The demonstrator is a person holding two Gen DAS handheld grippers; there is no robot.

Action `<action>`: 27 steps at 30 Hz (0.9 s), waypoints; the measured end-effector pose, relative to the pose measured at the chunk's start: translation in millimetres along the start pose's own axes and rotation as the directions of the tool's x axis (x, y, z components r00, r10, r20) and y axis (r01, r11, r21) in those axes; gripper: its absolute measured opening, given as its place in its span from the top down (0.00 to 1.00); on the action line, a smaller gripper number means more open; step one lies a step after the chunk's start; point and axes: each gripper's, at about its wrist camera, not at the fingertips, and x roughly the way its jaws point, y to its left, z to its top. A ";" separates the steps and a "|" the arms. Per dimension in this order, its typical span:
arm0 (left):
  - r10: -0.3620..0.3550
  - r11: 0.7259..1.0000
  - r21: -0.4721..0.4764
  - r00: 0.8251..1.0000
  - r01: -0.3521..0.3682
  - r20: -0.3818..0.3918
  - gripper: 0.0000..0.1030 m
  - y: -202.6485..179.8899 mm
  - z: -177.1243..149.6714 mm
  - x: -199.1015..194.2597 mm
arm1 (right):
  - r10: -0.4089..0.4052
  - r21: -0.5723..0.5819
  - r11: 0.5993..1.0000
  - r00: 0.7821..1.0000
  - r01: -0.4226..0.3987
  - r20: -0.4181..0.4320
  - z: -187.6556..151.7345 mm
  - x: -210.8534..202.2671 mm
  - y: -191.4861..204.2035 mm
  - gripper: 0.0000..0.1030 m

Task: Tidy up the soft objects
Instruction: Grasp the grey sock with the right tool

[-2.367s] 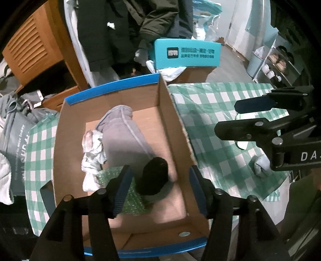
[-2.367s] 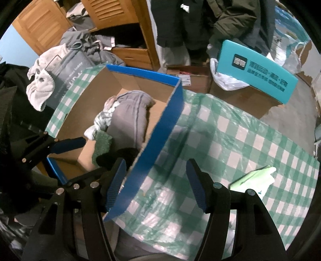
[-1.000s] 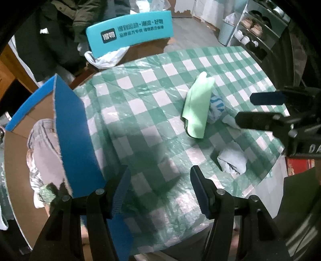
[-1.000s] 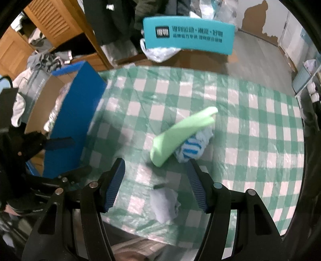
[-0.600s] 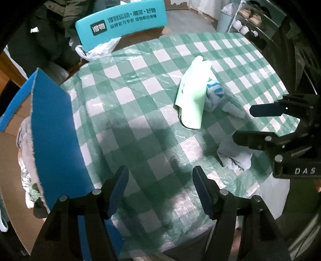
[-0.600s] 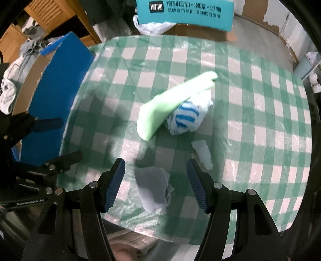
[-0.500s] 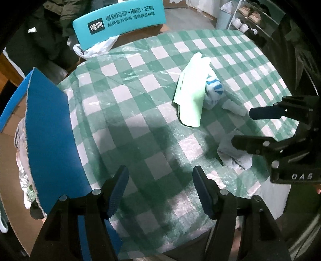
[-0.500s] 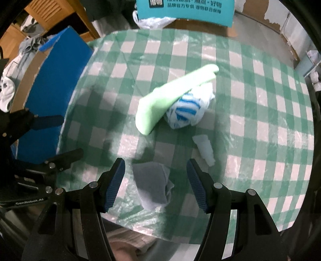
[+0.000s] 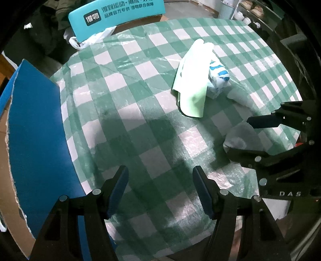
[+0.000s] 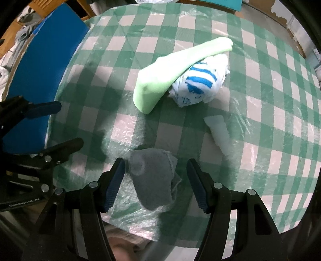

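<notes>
A crumpled grey sock lies near the front edge of the green checked table, between the fingers of my open right gripper. It also shows in the left wrist view, partly hidden by the right gripper. Further back lie a light green cloth leaning on a white and blue bundle, and a small pale sock. My left gripper is open and empty above the table, right of the blue-walled cardboard box.
The box stands at the table's left edge. A teal chair back with a white plastic bag stands behind the table. The table's front edge drops off just below both grippers.
Both grippers have left the box and swung right over the table. The right gripper has come down around the grey sock, still open.
</notes>
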 end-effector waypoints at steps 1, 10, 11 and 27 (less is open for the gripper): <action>-0.001 1.000 0.000 1.000 0.001 -0.002 0.34 0.0 0.5 1.1 | 0.001 -0.004 1.000 1.000 -0.001 -0.004 -0.3 1.6 0.4 0.37; 0.016 1.000 -0.003 1.000 -0.016 -0.013 0.34 -0.7 10.8 11.5 | 0.048 -0.001 0.999 0.998 -0.048 -0.034 -3.3 17.6 -8.2 0.55; 0.020 1.000 -0.006 1.000 -0.020 -0.012 0.34 -0.7 13.2 12.4 | 0.049 -0.002 0.999 0.998 -0.049 -0.028 -3.2 17.5 -9.5 0.60; -0.022 0.998 -0.052 0.999 0.023 0.030 0.31 -4.4 57.0 30.8 | 0.036 0.103 0.994 0.995 -0.046 0.096 -6.9 -22.4 -66.4 0.68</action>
